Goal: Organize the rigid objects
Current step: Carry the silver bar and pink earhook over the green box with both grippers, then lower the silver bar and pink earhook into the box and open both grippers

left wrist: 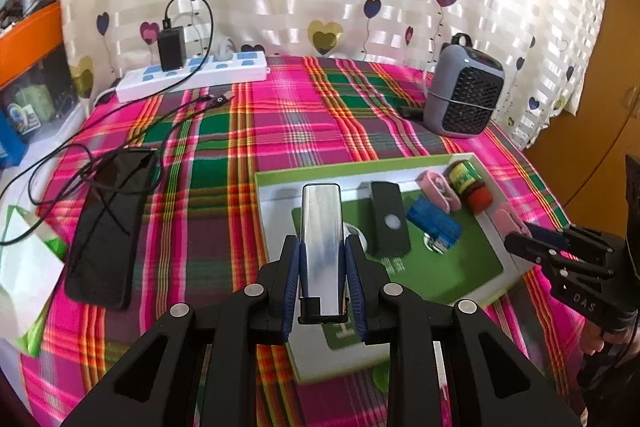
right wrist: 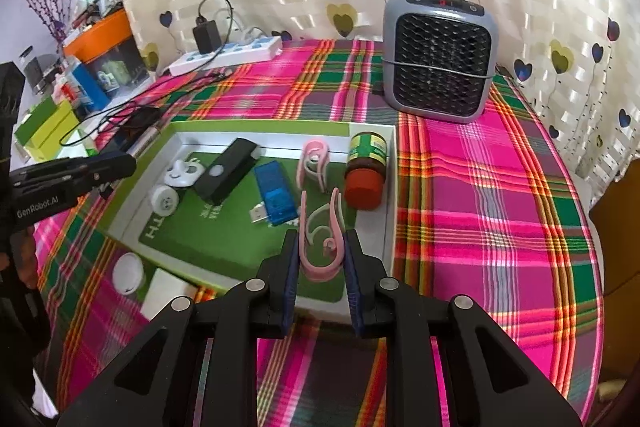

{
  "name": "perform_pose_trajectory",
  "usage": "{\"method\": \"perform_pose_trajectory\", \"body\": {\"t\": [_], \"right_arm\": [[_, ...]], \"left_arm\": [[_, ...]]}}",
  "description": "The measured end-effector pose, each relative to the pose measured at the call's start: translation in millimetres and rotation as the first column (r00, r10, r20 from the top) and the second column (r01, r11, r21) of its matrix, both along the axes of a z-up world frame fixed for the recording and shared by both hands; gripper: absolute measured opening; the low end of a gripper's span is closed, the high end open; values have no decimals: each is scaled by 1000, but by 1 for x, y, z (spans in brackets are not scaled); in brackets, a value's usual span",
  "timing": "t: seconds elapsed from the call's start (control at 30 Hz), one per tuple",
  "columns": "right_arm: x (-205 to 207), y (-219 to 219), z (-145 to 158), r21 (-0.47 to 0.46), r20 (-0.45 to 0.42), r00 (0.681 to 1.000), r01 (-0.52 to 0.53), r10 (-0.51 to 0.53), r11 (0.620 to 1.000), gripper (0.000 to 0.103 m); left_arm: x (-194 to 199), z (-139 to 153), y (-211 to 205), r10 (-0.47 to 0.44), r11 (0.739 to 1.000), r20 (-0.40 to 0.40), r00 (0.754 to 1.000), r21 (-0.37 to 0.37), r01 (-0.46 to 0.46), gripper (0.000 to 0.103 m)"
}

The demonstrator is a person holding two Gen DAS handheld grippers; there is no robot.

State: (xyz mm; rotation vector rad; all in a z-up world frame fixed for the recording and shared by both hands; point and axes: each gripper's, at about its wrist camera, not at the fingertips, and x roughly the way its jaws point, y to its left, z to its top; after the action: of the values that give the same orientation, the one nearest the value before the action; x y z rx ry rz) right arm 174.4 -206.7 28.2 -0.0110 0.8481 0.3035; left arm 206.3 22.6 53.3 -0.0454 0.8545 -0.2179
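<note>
left wrist view: our left gripper (left wrist: 322, 259) is clamped on a shiny metal bar (left wrist: 321, 227), held over the near-left part of the white tray (left wrist: 276, 199) on the plaid cloth (left wrist: 224, 147). in the tray: a black box (left wrist: 389, 219), a blue usb stick (left wrist: 434, 223), a small jar (left wrist: 468, 187). the right gripper (left wrist: 536, 239) sits at the tray's right edge, tips blurry, probably pinching something pink. a phone (left wrist: 108, 227) lies left of the tray.

right wrist view: our right gripper (right wrist: 322, 259) is clenched on a pink clip (right wrist: 320, 239) over the tray's (right wrist: 390, 187) near-right corner, just in front of the jar (right wrist: 366, 171). a second pink clip (right wrist: 314, 163) lies further back, a grey heater (right wrist: 440, 59) beyond.
</note>
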Motion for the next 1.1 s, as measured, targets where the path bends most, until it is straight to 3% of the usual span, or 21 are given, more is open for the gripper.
{"method": "perform_pose_trajectory", "body": {"t": [1.1], "right_arm": [[27, 7, -17, -51, -61, 998, -12, 9, 999, 22]], "left_arm": [[37, -28, -11, -26, 999, -75, 997, 43, 29, 22]]}}
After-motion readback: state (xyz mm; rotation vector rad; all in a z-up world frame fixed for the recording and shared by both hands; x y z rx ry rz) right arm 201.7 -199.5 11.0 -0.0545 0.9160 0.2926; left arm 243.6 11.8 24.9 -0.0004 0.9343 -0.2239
